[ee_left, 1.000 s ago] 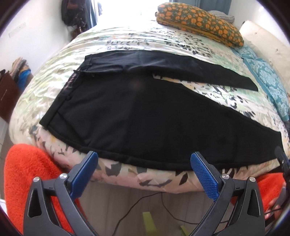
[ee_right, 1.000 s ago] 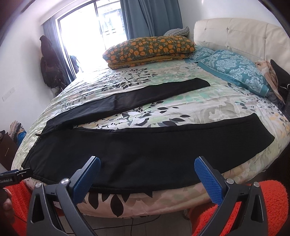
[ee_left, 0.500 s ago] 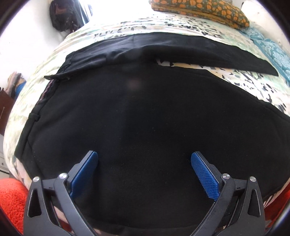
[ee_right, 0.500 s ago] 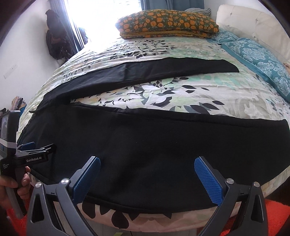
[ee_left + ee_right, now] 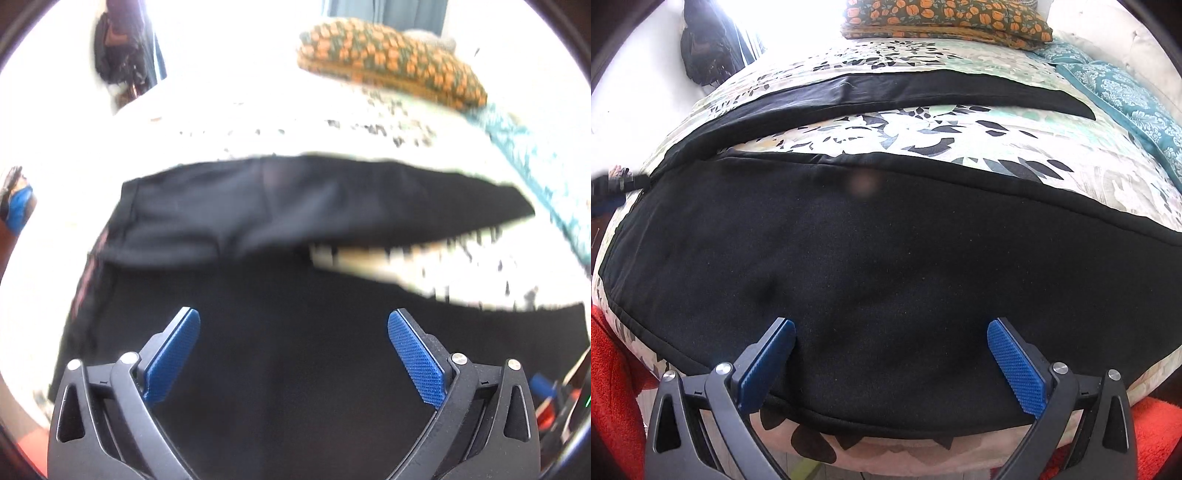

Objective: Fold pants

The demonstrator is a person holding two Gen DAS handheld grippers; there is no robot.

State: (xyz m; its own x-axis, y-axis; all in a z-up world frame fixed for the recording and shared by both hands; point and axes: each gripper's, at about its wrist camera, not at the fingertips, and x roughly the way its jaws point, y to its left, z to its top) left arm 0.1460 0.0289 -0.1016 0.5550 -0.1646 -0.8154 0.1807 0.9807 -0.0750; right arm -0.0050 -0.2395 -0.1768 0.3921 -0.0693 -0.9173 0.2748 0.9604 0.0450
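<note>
You have one pair of black pants [image 5: 886,266] on the one bed [image 5: 1034,147], with its two legs spread apart. Near the far edge of the bed lies one orange-patterned pillow [image 5: 945,18], and toward the far right corner one teal-patterned pillow [image 5: 1126,96]. You hold two grippers, the left gripper [image 5: 293,325] and the right gripper [image 5: 891,334], each with two blue pads.

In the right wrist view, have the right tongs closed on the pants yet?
No: the right tongs stand wide open over the near leg of the black pants, gripping nothing.
</note>
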